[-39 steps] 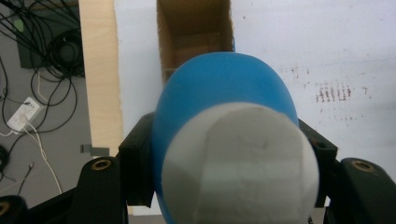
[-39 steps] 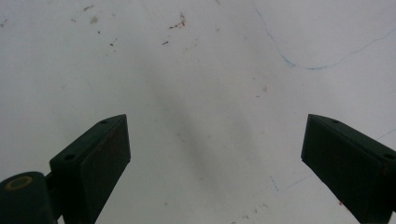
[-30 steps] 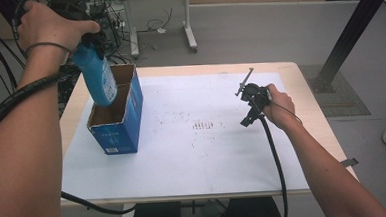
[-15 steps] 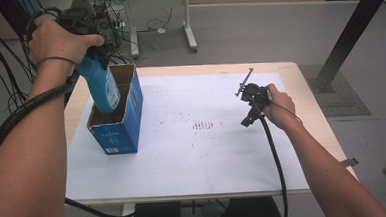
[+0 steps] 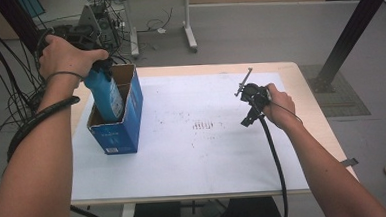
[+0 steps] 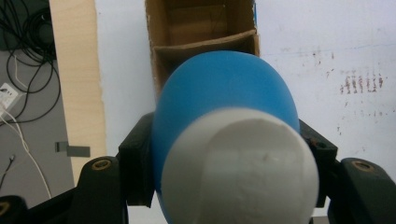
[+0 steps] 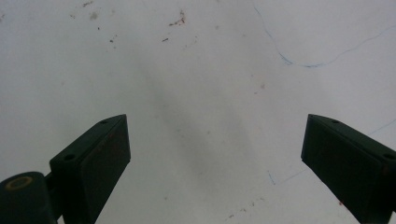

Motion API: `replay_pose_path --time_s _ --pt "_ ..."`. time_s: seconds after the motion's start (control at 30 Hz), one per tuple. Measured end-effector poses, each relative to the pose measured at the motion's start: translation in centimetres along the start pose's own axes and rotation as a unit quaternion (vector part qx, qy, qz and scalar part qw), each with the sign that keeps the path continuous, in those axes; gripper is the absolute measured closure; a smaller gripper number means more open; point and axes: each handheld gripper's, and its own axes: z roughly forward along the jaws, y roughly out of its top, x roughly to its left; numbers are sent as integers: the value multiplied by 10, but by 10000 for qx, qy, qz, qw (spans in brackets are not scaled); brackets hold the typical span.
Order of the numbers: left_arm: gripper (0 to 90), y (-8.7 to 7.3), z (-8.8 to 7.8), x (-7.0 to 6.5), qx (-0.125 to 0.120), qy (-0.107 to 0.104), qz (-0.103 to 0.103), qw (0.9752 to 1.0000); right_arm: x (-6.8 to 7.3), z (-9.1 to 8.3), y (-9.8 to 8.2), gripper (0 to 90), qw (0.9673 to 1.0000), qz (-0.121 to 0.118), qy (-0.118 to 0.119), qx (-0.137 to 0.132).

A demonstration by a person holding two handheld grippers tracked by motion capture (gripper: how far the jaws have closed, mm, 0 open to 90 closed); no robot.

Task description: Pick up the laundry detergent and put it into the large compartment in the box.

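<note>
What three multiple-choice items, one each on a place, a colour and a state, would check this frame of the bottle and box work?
1. Where does the lower end of the blue bottle sit?
A. inside the open cardboard box
B. flat on the white table cover
C. on the floor

2. What colour is the bottle's cap?
A. red
B. white
C. black

3. How stands the right gripper?
A. shut on the bottle
B. shut on a cable
C. open, with nothing between its jaws

Answers:
1 A, the high view shows the bottle's lower end below the box rim.
2 B, the left gripper view shows a white cap on the blue body, which the left gripper clamps.
3 C, the right gripper view shows its jaws wide apart over bare cover.
</note>
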Motion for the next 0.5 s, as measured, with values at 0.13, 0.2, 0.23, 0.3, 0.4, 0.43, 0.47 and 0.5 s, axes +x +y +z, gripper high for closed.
replay_pose_path --time_s 0.13,0.2,0.23,0.3,0.4,0.43,0.47,0.5 --pt "377 0 10 -1 49 24 -8 10000 0 1 -1 75 10000 15 34 -27" --pt "377 0 15 -2 72 43 -1 10000 0 1 -1 75 10000 19 40 -11" --pt "377 0 18 -2 88 44 -3 10000 0 1 -1 75 10000 25 39 -13" --pt "377 0 21 -3 116 42 -3 9999 0 1 -1 75 10000 21 41 -29" --pt "377 0 29 -3 151 6 -16 9999 0 2 0 75 10000 13 42 -30" --pt "377 0 33 -3 172 -6 -16 9999 0 2 0 75 10000 3 52 -28" --pt "377 0 36 -3 208 -1 -3 9998 0 2 0 75 10000 4 52 -24" --pt "377 0 38 -3 216 -4 9 9998 0 3 0 75 10000 4 59 -30"
